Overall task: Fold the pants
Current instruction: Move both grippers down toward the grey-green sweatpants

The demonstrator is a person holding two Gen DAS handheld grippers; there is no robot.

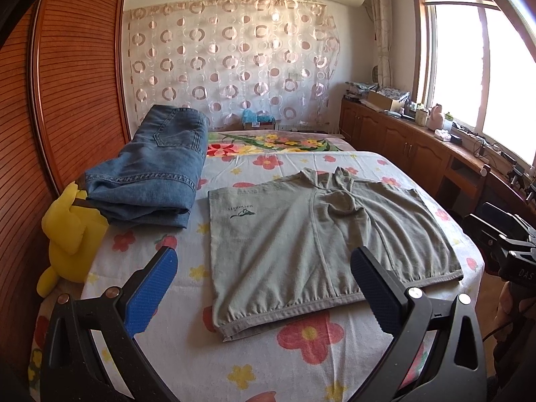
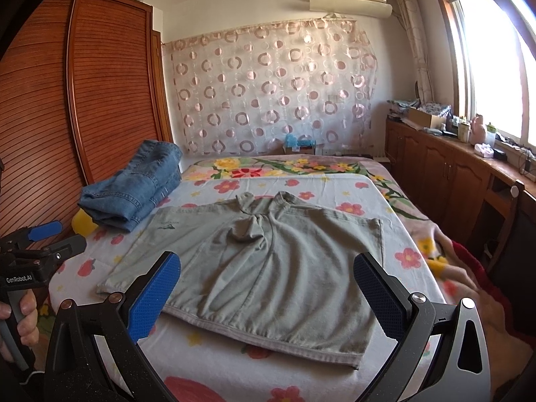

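Grey-green shorts (image 1: 301,244) lie spread flat on the flowered bed sheet (image 1: 234,361), waistband nearest me, a small dark logo on the left leg. My left gripper (image 1: 264,284) hovers open over the waistband's left half, touching nothing. In the right wrist view the same shorts (image 2: 268,268) lie under my right gripper (image 2: 266,289), which is open and empty above the waistband. The left gripper (image 2: 53,234) also shows at that view's left edge, held by a hand (image 2: 23,315).
Folded blue jeans (image 1: 154,171) rest at the bed's back left, beside a yellow plush toy (image 1: 70,234) and a wooden wardrobe (image 1: 67,83). A wooden cabinet (image 1: 402,140) with clutter runs along the window side on the right. A patterned curtain (image 1: 234,60) hangs behind the bed.
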